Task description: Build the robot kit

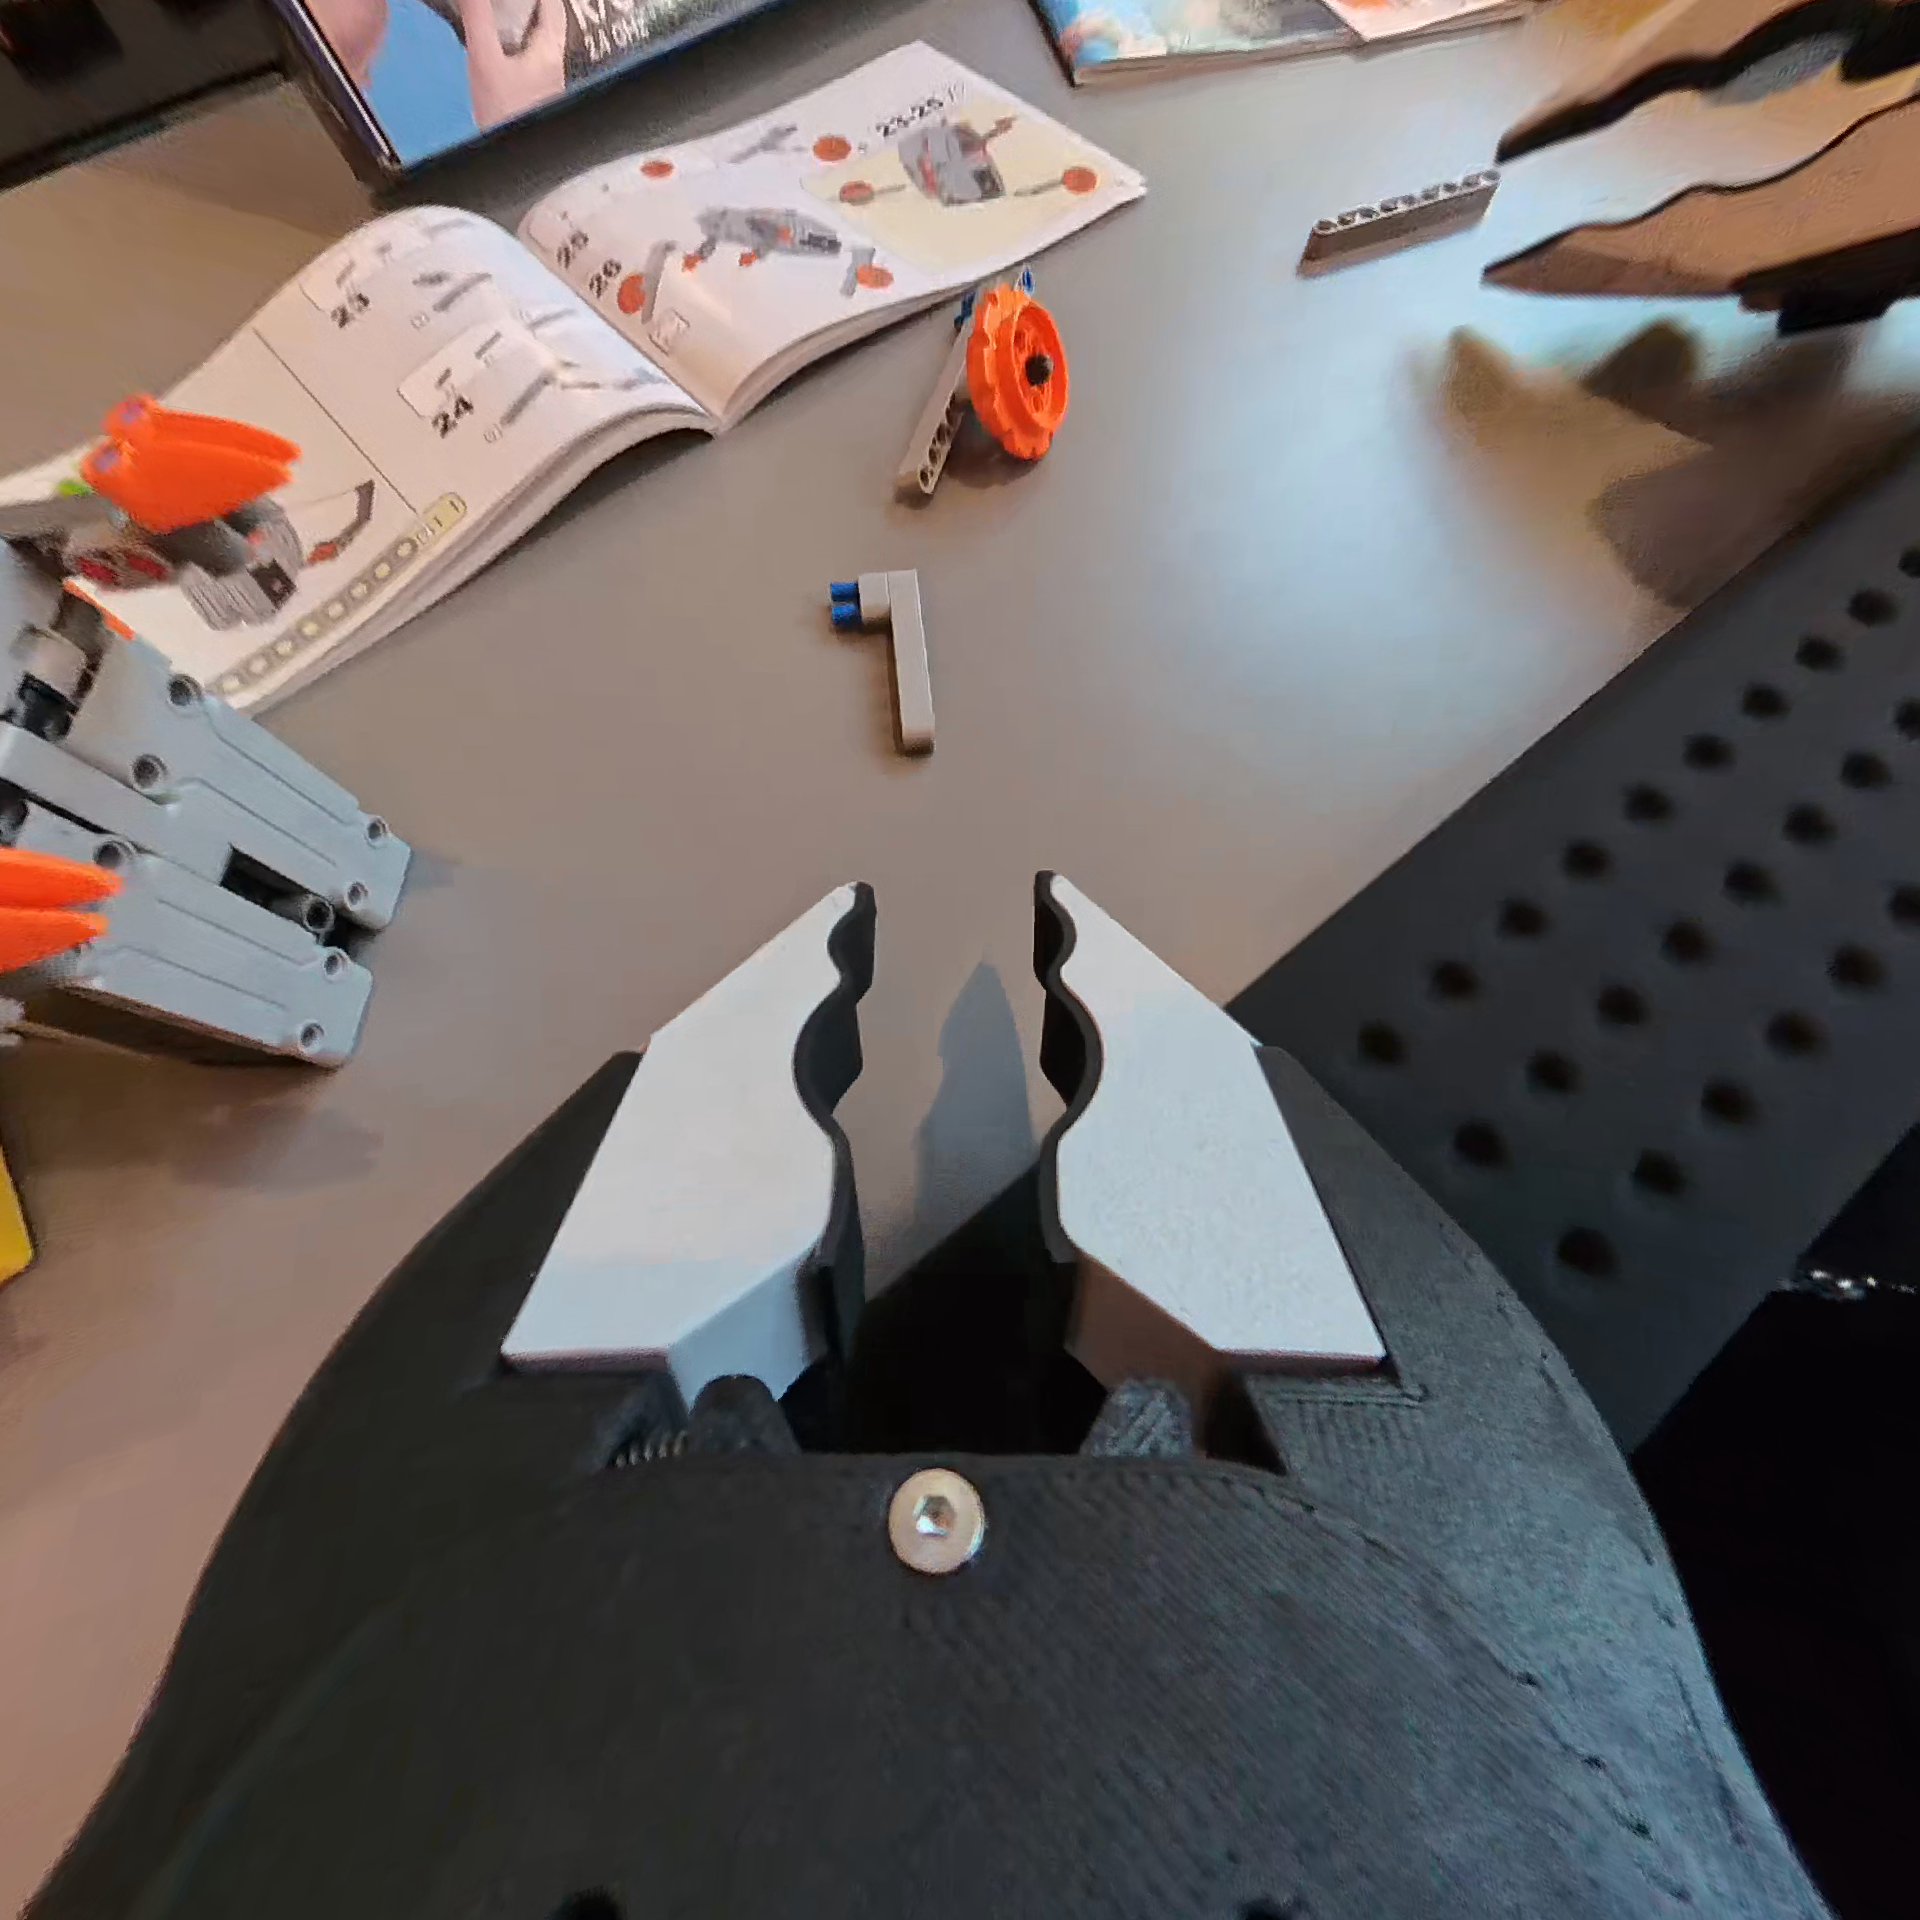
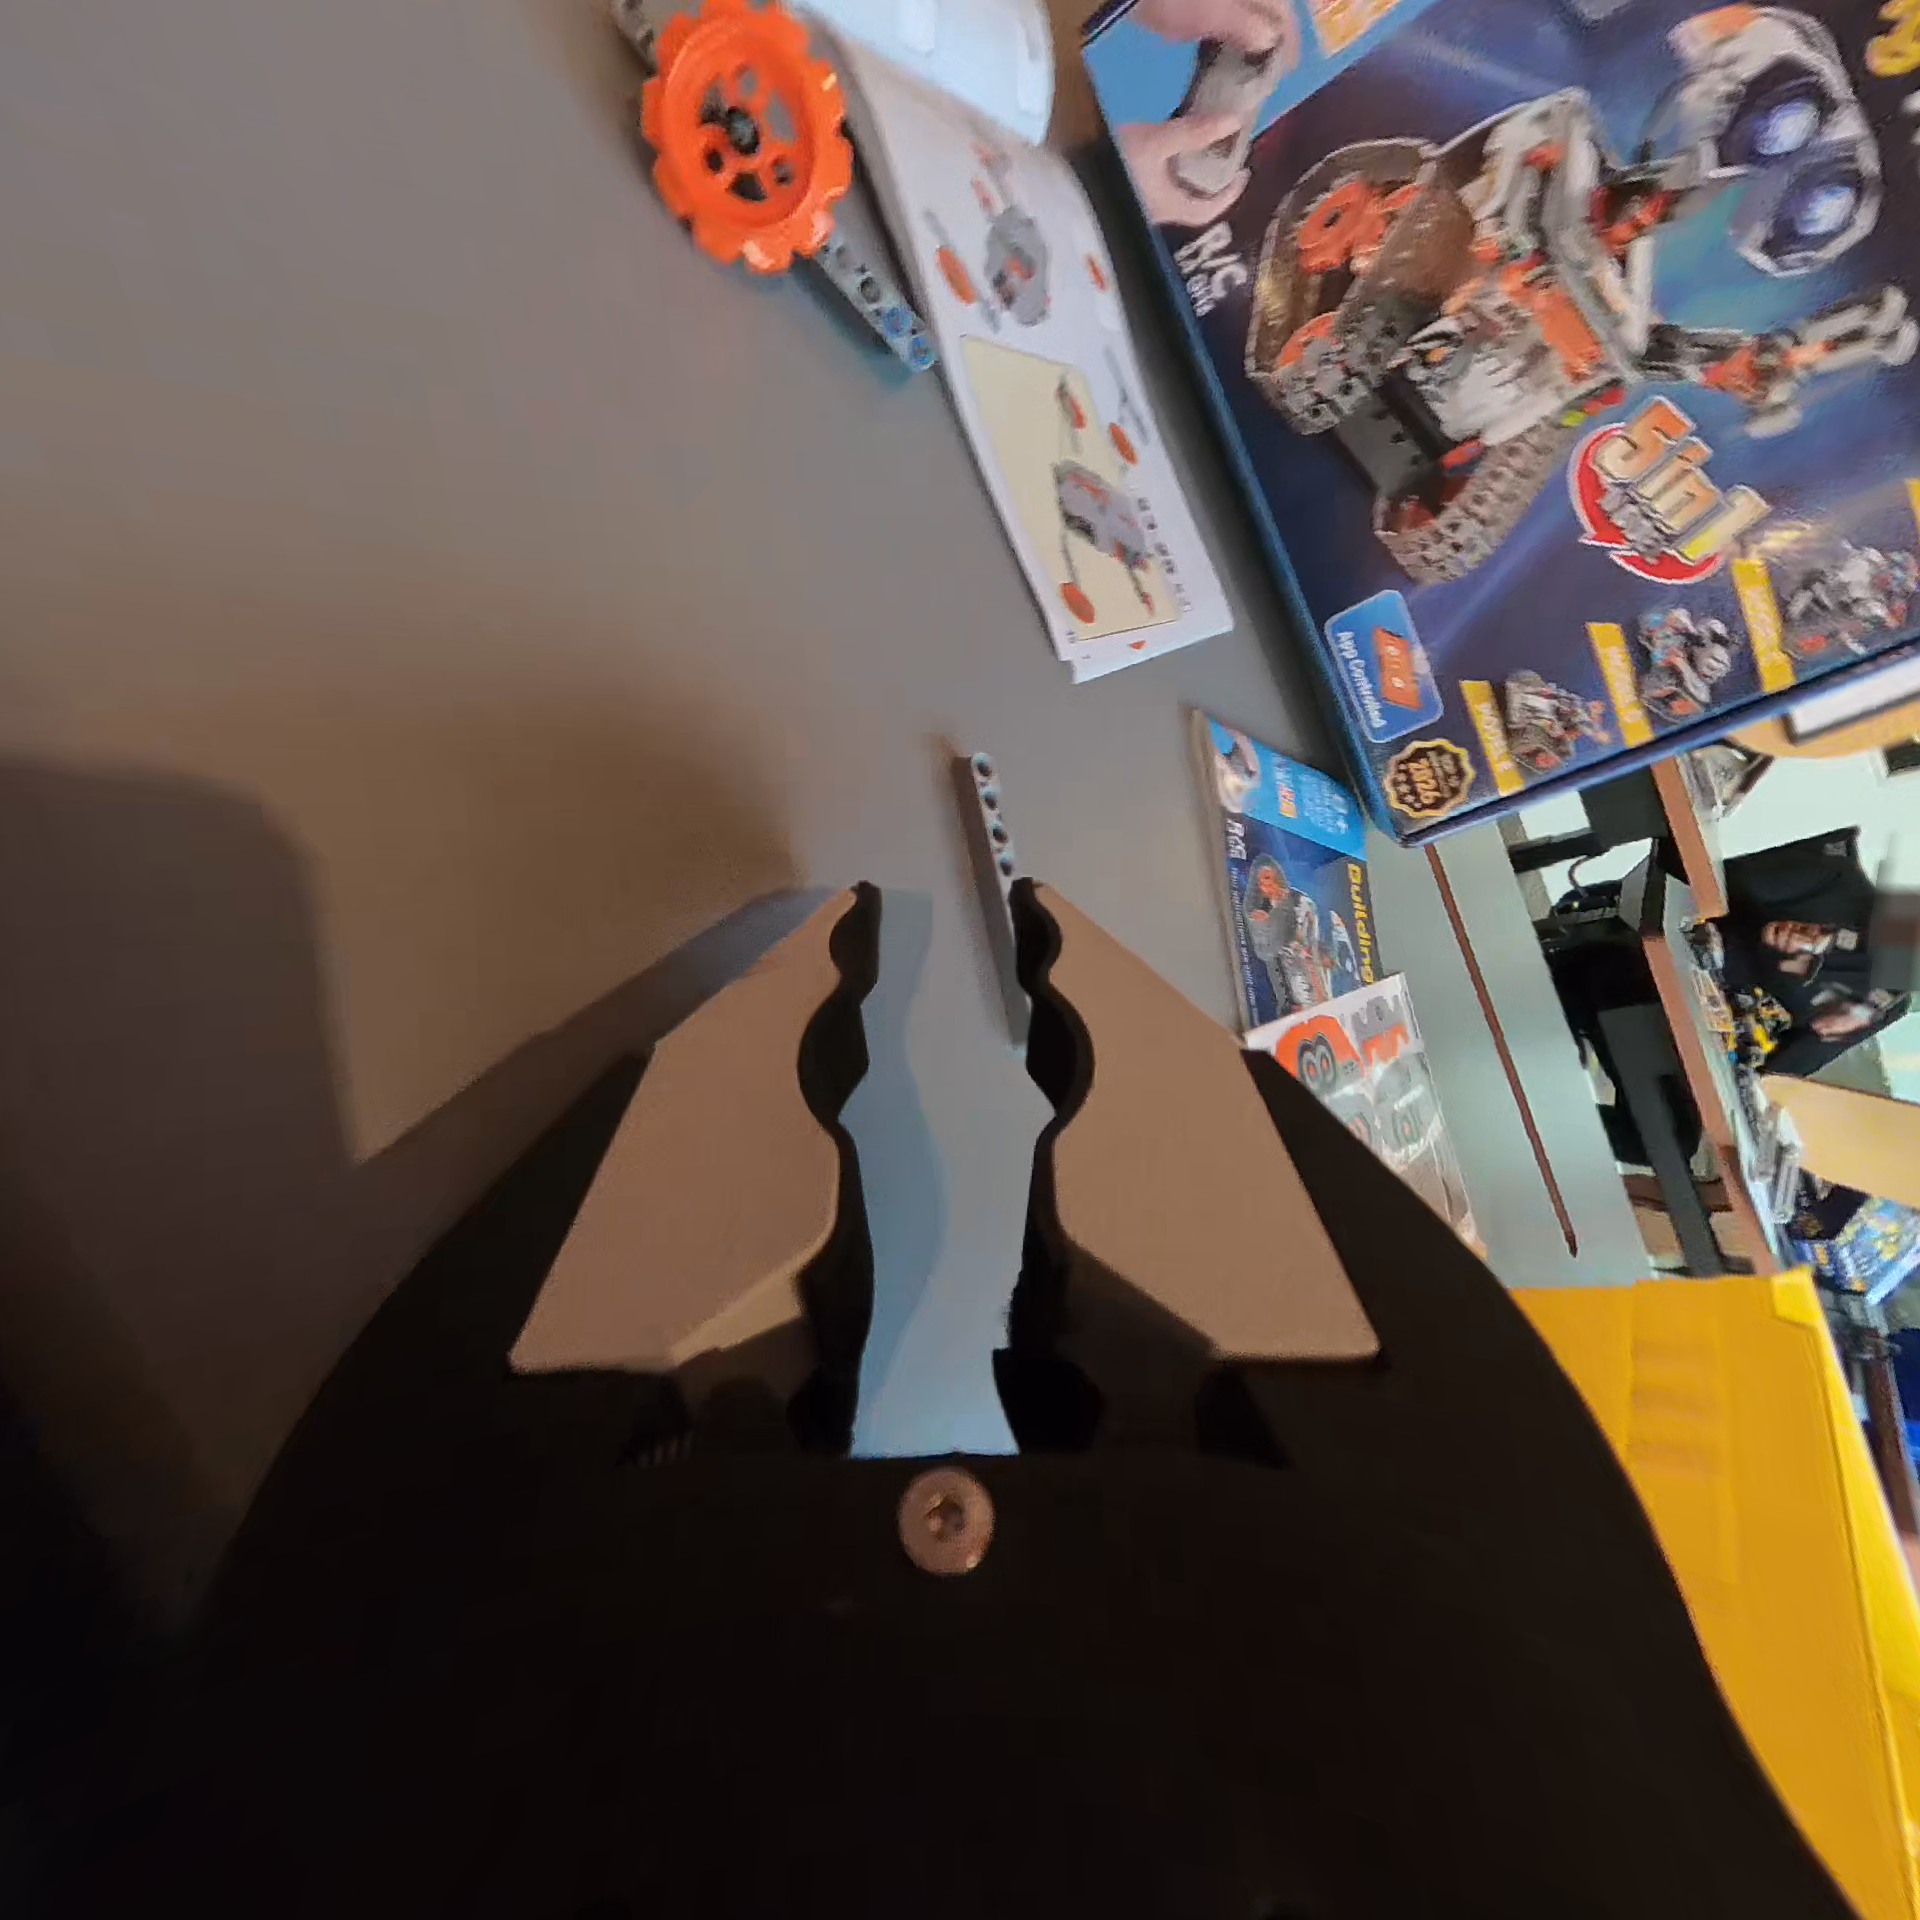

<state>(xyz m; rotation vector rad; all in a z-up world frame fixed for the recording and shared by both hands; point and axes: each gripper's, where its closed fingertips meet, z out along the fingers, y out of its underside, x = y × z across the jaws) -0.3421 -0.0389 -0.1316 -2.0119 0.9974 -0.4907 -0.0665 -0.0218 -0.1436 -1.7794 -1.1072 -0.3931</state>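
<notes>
My left gripper is open and empty, low over the grey table. Just ahead of it lies a grey L-shaped beam with blue pins. Farther off an orange toothed wheel on a grey beam rests on the table; it also shows in the right wrist view. My right gripper is open and empty, its fingertips just short of a long grey beam with holes, which also shows in the left wrist view. The right gripper's fingers show blurred at the top right of the left wrist view.
An open instruction booklet lies ahead left. A grey and orange built model stands at the left. A black perforated board is on the right. A blue toy box, smaller booklets and a yellow box lie right. Some 30 cm of space lies between my two pairs of fingers.
</notes>
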